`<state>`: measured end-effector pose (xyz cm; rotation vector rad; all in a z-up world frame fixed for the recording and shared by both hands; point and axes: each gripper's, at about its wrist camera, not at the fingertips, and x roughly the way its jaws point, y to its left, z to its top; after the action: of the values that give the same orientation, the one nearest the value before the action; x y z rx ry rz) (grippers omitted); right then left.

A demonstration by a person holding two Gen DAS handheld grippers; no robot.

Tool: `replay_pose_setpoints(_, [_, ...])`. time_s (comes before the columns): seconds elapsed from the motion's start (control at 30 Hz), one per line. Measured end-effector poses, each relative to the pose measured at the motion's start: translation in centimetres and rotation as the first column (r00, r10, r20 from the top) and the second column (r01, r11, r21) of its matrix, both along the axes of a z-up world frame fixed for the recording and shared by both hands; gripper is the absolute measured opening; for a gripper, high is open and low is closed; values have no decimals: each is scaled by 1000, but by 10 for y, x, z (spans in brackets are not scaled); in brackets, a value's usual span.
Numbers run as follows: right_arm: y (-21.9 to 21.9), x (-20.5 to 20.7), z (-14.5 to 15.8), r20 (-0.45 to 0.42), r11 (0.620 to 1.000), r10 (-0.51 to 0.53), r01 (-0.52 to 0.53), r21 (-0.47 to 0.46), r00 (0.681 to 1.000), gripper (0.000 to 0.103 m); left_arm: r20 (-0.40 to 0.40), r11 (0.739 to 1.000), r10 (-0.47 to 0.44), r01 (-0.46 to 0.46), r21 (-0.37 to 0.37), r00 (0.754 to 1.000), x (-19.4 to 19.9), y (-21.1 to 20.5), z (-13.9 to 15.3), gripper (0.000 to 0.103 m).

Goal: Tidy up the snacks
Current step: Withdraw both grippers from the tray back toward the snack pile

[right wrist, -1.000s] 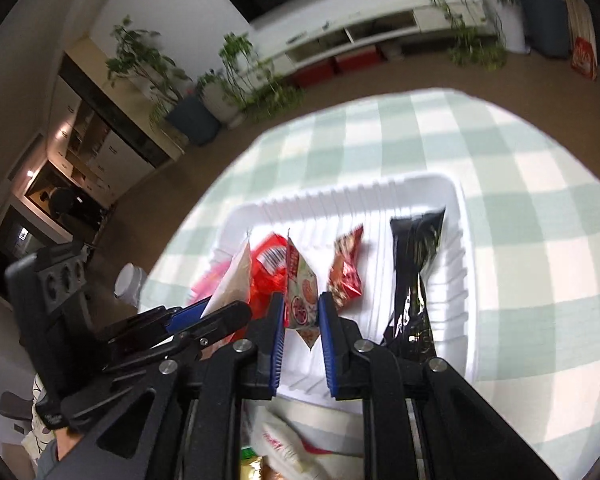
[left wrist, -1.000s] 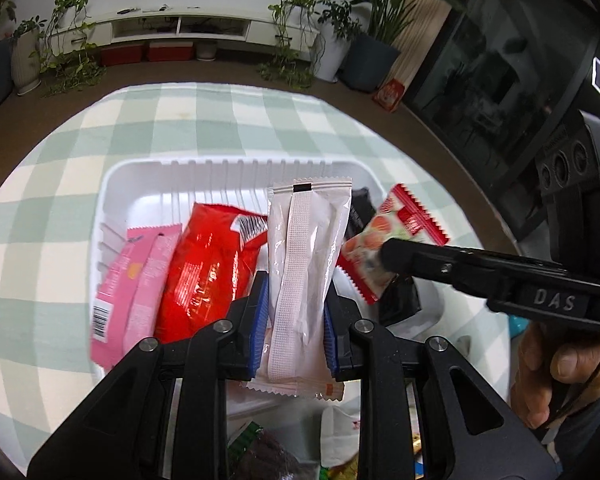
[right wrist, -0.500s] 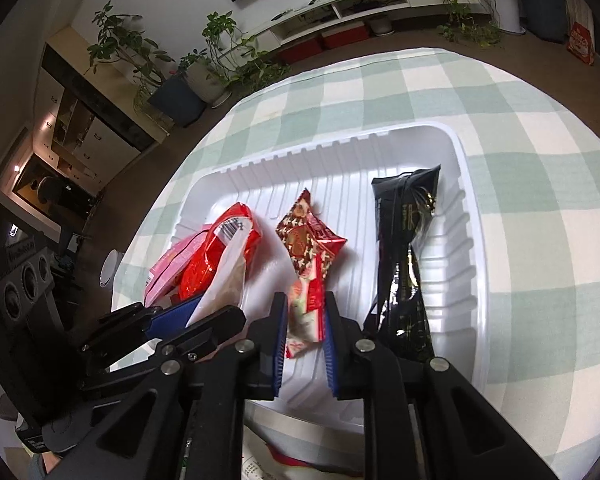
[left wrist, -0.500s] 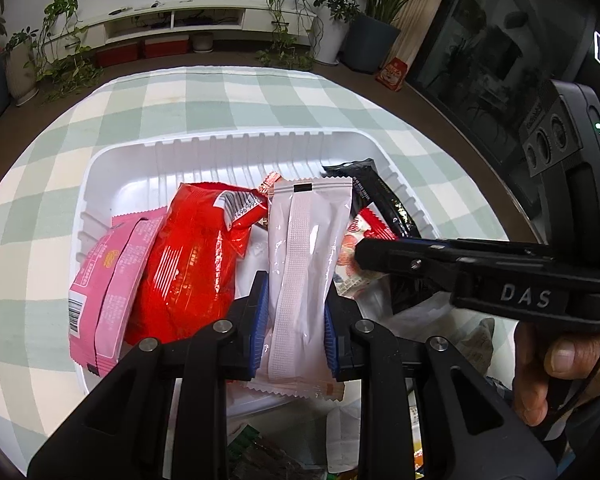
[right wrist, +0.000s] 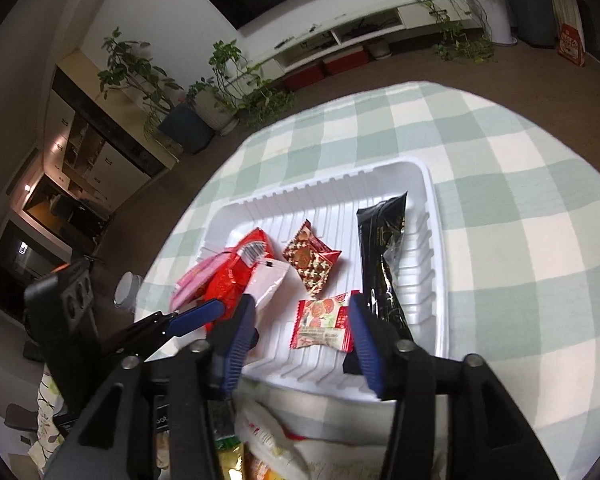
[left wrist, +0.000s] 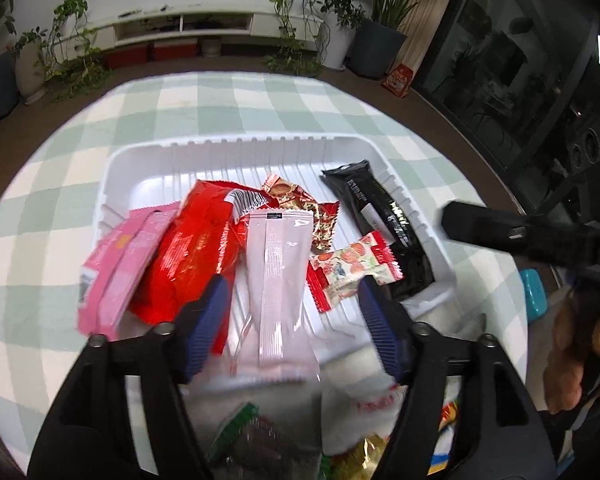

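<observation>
L wrist: left gripper (left wrist: 290, 322) jaws opening, pale pink sachet (left wrist: 278, 280) between them but untouched, dropped in white tray (left wrist: 236, 148) beside red bag (left wrist: 192, 252).
R wrist: right gripper (right wrist: 300, 338) jaws opening, strawberry pkt (right wrist: 320, 322) released, prob flat on tray floor, near black bar (right wrist: 382, 256).

A ribbed white plastic tray (left wrist: 140, 168) holds glossy foil snack packets (left wrist: 188, 256) on a matt checked cloth (left wrist: 40, 200).

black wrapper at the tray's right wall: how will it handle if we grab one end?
The black wrapper is long, narrow and crinkled, so it would probably droop when lifted by one end. Its glossy film looks slippery. It lies against the ribbed wall of the white tray, so a push likely jams it.
</observation>
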<state>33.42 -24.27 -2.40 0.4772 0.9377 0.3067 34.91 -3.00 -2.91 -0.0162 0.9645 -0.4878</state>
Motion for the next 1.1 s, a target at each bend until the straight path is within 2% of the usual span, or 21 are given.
replay_pose_setpoints(0.13, [-13,-37,27,68,997,-13,7,81,998,81,59,999,2,0,-44,998,-34,17,23,99])
replay_pose_setpoints(0.2, [-19,-61,39,116,991,-28,13,133,993,95,92,999,-2,6,-48,996,-54,26,29,103])
replay_pose_setpoints(0.27, [-24,-89,46,161,982,-53,23,185,986,102,121,999,-5,11,-46,993,-80,37,30,103])
replay_pose_setpoints(0.33, [-26,-118,47,190,970,-64,16,242,980,103,154,999,8,-3,-32,988,-111,49,26,103])
replay_pose_setpoints(0.4, [-23,-140,42,185,961,-50,-3,277,981,103,165,999,32,-30,-15,986,-137,58,20,103])
replay_pose_setpoints(0.57, [-10,-196,17,175,935,-33,-32,353,984,103,167,992,104,-89,-93,981,-202,80,7,103])
replay_pose_setpoints(0.63, [-7,-215,6,158,924,-52,-12,381,986,103,135,985,137,-121,-125,981,-221,90,2,103])
replay_pose_setpoints(0.83, [-3,-254,-15,108,907,-99,45,420,989,103,34,973,168,-160,-165,985,-248,105,-14,103])
replay_pose_setpoints(0.93, [-1,-264,-16,107,905,-98,44,423,989,103,31,971,154,-146,-187,988,-256,105,-13,103])
replay_pose_setpoints(1.1, [3,-270,-8,131,911,-93,32,412,987,103,40,978,136,-127,-167,990,-259,95,-12,103])
